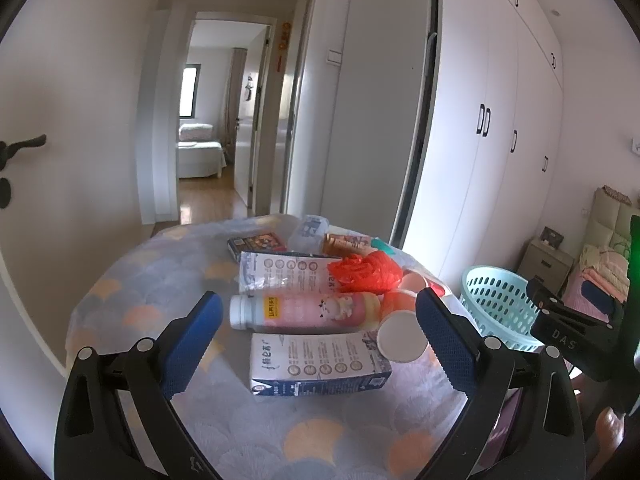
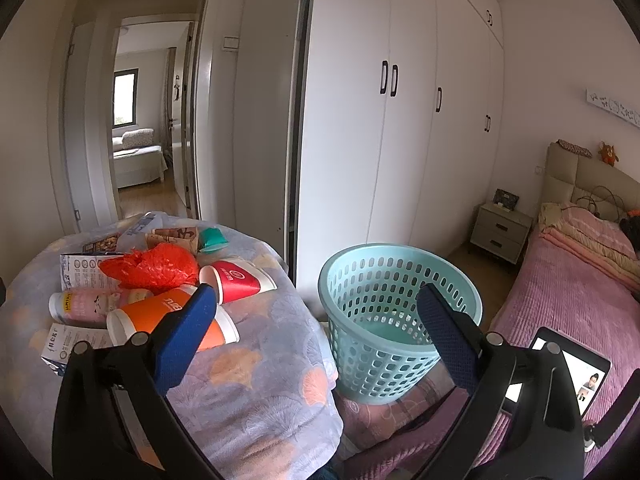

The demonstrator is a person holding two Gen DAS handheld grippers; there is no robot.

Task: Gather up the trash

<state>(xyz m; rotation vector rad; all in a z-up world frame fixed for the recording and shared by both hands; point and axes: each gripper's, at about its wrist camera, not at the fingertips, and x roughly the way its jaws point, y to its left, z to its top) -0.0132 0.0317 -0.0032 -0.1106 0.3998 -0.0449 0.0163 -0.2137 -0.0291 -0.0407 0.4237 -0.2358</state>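
Left gripper (image 1: 319,322), jaws spread and empty, hovers over a table draped in a grey scallop-patterned cloth (image 1: 168,280). Between its fingers lies a white-and-navy printed rectangular carton (image 1: 320,364): probably light and stiff, best pinched across its narrow sides. Behind it rest a pink plastic bottle with white cap (image 1: 304,312) and crumpled red plastic netting (image 1: 366,272), soft and compressible. Right gripper (image 2: 316,318), likewise open and empty, faces the perforated pale-blue plastic basket (image 2: 400,268) beside the table.

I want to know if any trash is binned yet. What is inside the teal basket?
Through the open top of the teal basket, the right wrist view shows only its bare floor and perforated walls; no trash is visible. The right gripper's finger covers part of the inside.
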